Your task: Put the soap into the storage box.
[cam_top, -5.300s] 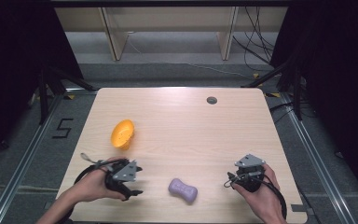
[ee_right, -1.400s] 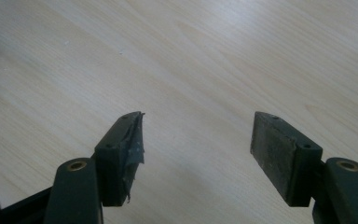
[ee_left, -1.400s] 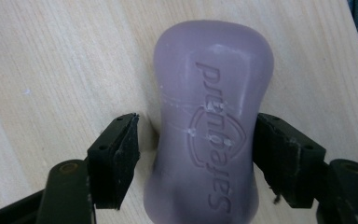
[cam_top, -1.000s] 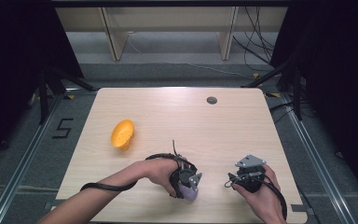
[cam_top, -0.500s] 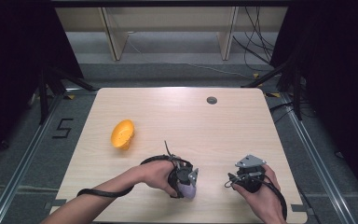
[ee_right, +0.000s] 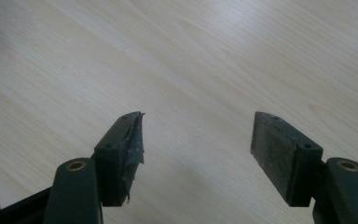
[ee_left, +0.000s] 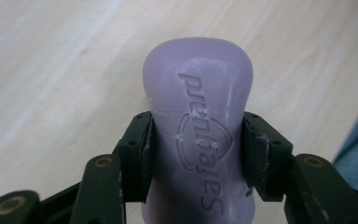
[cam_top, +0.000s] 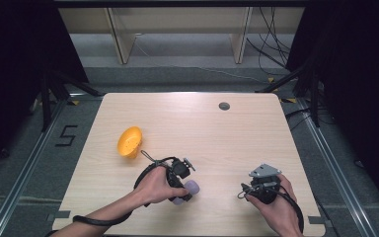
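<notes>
Left gripper (ee_left: pixel 196 154) closed across the narrow waist of a lilac, waisted soap bar with embossed lettering (ee_left: pixel 198 135), pads pressed against both flanks. Same bar seen from above (cam_top: pixel 187 190) near the front edge of the pale wooden counter (cam_top: pixel 197 128), just left of centre, tucked against the left hand (cam_top: pixel 158 186). Cannot tell whether lifted or resting on the wood.

Risk from here, as a judgement: smooth, waxy sides and a rounded profile, so easy to squirt out of the pads if squeezed harder or tilted; hold sits low on the waist, with the bulbous end projecting beyond the jaws, so likely to pivot or droop on a lift. Close to the front edge too, so a slip could send it off the counter.

Surface matte with faint white scuffs and a shield-shaped logo.

Right gripper (ee_right: pixel 198 140) wide open, nothing between the jaws, over bare wood; seen from above (cam_top: pixel 261 190) at front right. Orange perforated plastic dish (cam_top: pixel 130 141) well apart, left of centre.
</notes>
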